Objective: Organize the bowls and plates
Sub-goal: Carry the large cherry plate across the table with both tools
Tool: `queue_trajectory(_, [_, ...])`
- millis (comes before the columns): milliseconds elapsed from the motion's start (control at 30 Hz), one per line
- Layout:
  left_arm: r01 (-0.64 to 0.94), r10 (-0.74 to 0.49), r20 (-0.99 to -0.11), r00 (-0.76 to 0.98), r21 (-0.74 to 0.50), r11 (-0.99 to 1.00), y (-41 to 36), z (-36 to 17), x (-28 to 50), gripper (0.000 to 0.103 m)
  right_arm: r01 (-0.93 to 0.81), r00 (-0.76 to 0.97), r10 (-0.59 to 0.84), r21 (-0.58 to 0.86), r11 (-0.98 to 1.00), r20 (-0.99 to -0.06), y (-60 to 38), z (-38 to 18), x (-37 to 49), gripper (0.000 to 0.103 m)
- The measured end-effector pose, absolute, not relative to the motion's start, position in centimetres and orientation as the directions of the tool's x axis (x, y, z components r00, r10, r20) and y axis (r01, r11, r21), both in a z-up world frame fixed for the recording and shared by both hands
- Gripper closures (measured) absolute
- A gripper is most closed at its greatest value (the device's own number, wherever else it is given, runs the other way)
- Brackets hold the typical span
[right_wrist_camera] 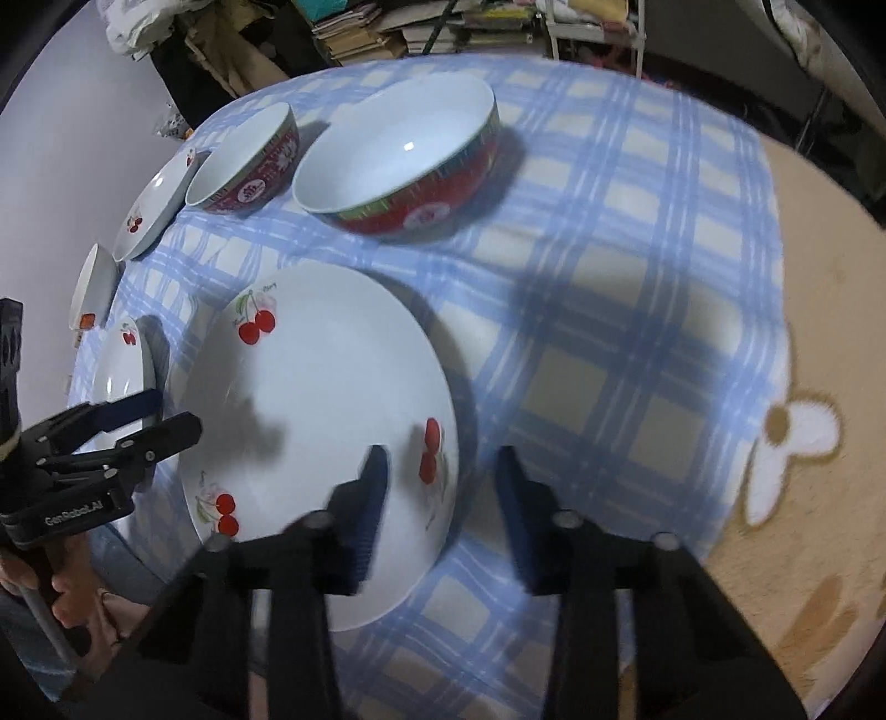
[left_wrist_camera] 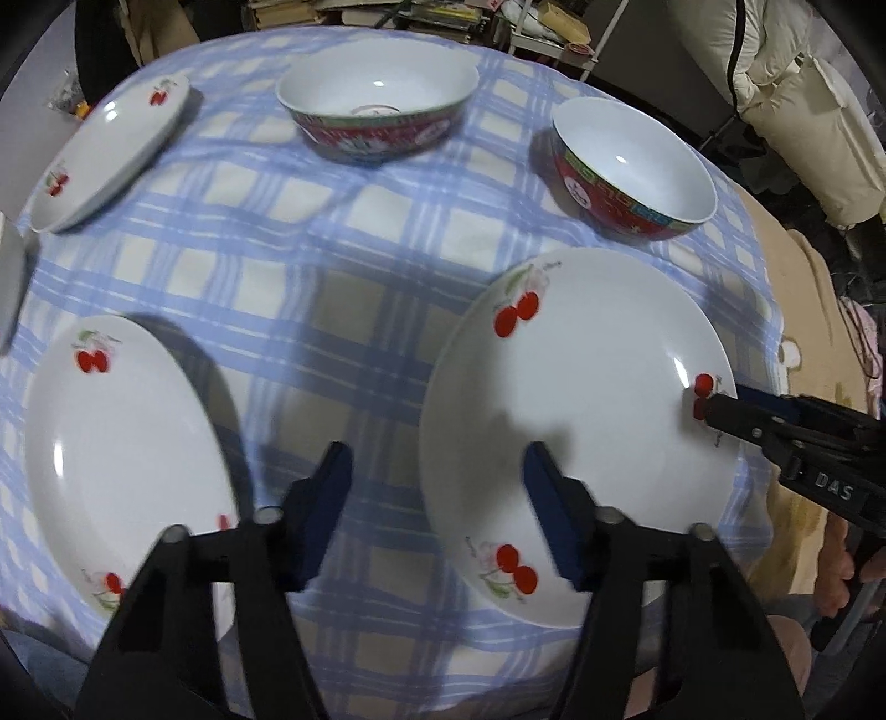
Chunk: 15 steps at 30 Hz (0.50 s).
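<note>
A large white plate with red cherries (left_wrist_camera: 576, 421) (right_wrist_camera: 321, 399) lies on the checked blue tablecloth. My left gripper (left_wrist_camera: 440, 498) (right_wrist_camera: 166, 415) straddles its left rim, one finger over the plate and one outside. It is open, and cloth shows in the gap. My right gripper (right_wrist_camera: 443, 487) (left_wrist_camera: 720, 401) straddles the opposite rim near a cherry mark. It is open too, with cloth visible between its outer finger and the rim. A second cherry plate (left_wrist_camera: 122, 454) (right_wrist_camera: 124, 360) lies to the left, and a third (left_wrist_camera: 111, 149) (right_wrist_camera: 155, 210) sits further back. Two red-sided bowls (left_wrist_camera: 376, 111) (left_wrist_camera: 631, 171) stand beyond, upright.
A small white dish (right_wrist_camera: 94, 282) sits at the far left edge. A beige blanket with a flower pattern (right_wrist_camera: 797, 443) lies to the right of the cloth. Stacked books and clutter (right_wrist_camera: 387, 27) stand behind the table. A hand (right_wrist_camera: 61, 598) holds the left gripper's handle.
</note>
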<state>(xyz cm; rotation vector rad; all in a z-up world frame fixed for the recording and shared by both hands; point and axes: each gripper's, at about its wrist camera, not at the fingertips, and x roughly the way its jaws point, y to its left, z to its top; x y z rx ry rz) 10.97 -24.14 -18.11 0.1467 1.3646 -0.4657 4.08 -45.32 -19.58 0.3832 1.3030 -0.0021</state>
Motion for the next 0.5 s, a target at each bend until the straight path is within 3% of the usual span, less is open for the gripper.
queue_trajectory(100, [0.388, -0.255, -0.961, 0.11, -0.195, 0.901, -24.1, -18.8, 11.0, 0.064, 0.211, 0.272, 0.226, 0.287, 0.935, -0.936, -45.1, -20.0, 4.1, 0.087])
queue_trajectory(233, [0.365, -0.231, -0.966, 0.115, -0.176, 0.914, -24.0, -19.6, 11.0, 0.089, 0.215, 0.276, 0.2, 0.263, 0.94, -0.94, -45.0, -20.2, 4.1, 0.092])
queue_trajectory(500, [0.377, -0.217, -0.965, 0.146, -0.148, 0.914, -24.3, -19.5, 10.8, 0.089, 0.226, 0.289, 0.188, 0.257, 0.94, -0.939, -44.9, -19.8, 3.9, 0.092])
